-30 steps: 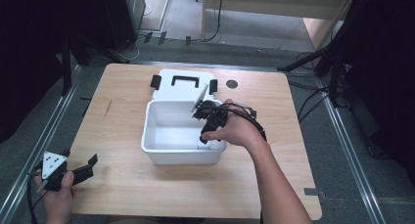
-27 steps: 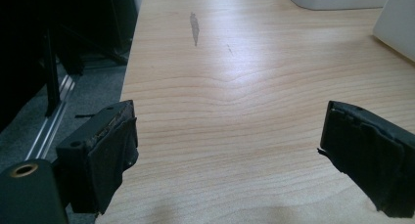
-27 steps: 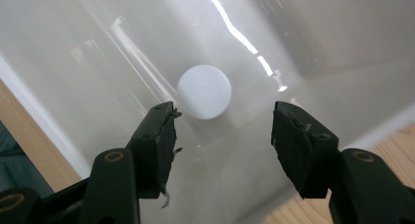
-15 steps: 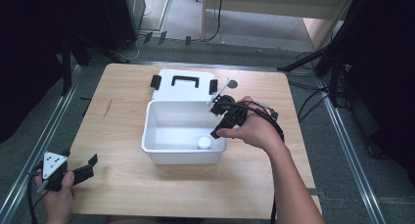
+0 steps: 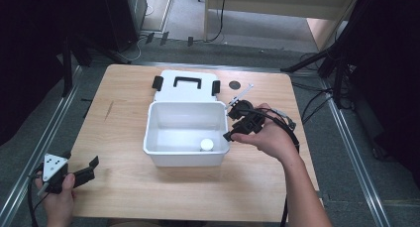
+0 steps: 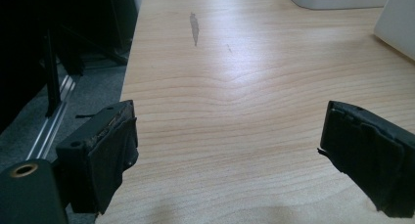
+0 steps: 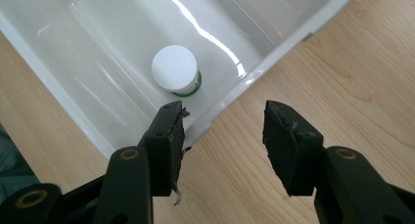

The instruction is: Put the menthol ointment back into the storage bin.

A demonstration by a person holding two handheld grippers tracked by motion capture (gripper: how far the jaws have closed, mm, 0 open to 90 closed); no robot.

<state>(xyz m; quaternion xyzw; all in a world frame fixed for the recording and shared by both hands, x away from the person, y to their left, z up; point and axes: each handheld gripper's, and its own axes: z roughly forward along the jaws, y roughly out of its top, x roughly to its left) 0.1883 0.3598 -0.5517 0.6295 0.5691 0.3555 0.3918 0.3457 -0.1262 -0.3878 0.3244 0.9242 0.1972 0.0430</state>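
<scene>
Wooden table [image 5: 148,187] | white bin [image 5: 163,150] at centre, its lid [image 5: 185,90] flat behind | right gripper [image 5: 236,123] at bin's right rim, jaws apart, empty | left gripper [image 5: 81,170] near-left, jaws wide, empty | white-capped bottle [image 7: 176,70] upright inside bin

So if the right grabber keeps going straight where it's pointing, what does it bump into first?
Probably the rim of the white bin. The right gripper hangs open just outside that corner, jaws either side of the edge. Past it, inside, stands a small white-capped bottle. Depth is hard to judge.
</scene>
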